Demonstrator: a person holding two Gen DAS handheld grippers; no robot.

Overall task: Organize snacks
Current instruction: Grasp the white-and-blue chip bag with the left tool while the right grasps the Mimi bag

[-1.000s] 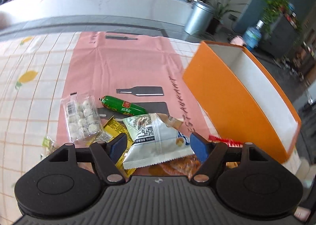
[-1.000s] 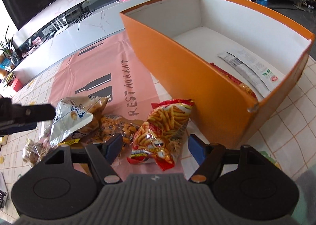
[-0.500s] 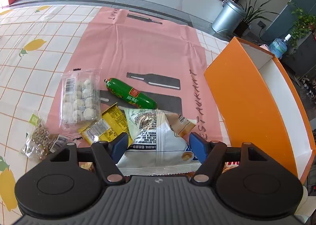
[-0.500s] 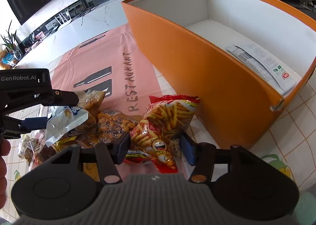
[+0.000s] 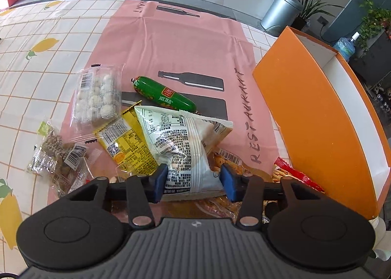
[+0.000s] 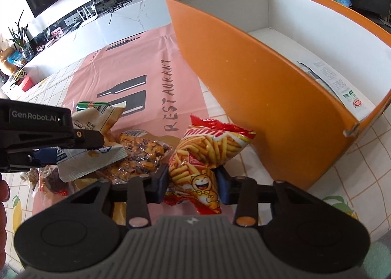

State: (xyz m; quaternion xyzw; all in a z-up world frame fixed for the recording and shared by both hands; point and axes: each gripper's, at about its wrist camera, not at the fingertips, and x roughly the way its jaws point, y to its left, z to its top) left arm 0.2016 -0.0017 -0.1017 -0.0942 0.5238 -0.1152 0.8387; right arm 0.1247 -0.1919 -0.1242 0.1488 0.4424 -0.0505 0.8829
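My left gripper (image 5: 194, 182) has its jaws closing, and the blue pads pinch the near end of a white snack bag (image 5: 176, 137) that lies on the snack pile. In the right wrist view that same white bag (image 6: 90, 164) sticks out of the left gripper's fingers at the left. My right gripper (image 6: 193, 186) is closing too, its pads squeezing the lower part of a red fries bag (image 6: 205, 149) beside the orange box (image 6: 256, 88). A flat white packet (image 6: 327, 78) lies inside the box.
On the pink mat (image 5: 183, 41) lie a green sausage (image 5: 163, 94), a clear pack of white balls (image 5: 97, 95), a yellow packet (image 5: 127, 142) and a clear brown-snack packet (image 5: 56, 156). A glossy orange-brown packet (image 6: 141, 149) sits between the grippers. The orange box (image 5: 317, 117) stands right.
Both pairs of jaws have narrowed from wide apart to pressing on their bags. The left gripper has come down closer over the white bag. The fries bag is crumpled at its waist.
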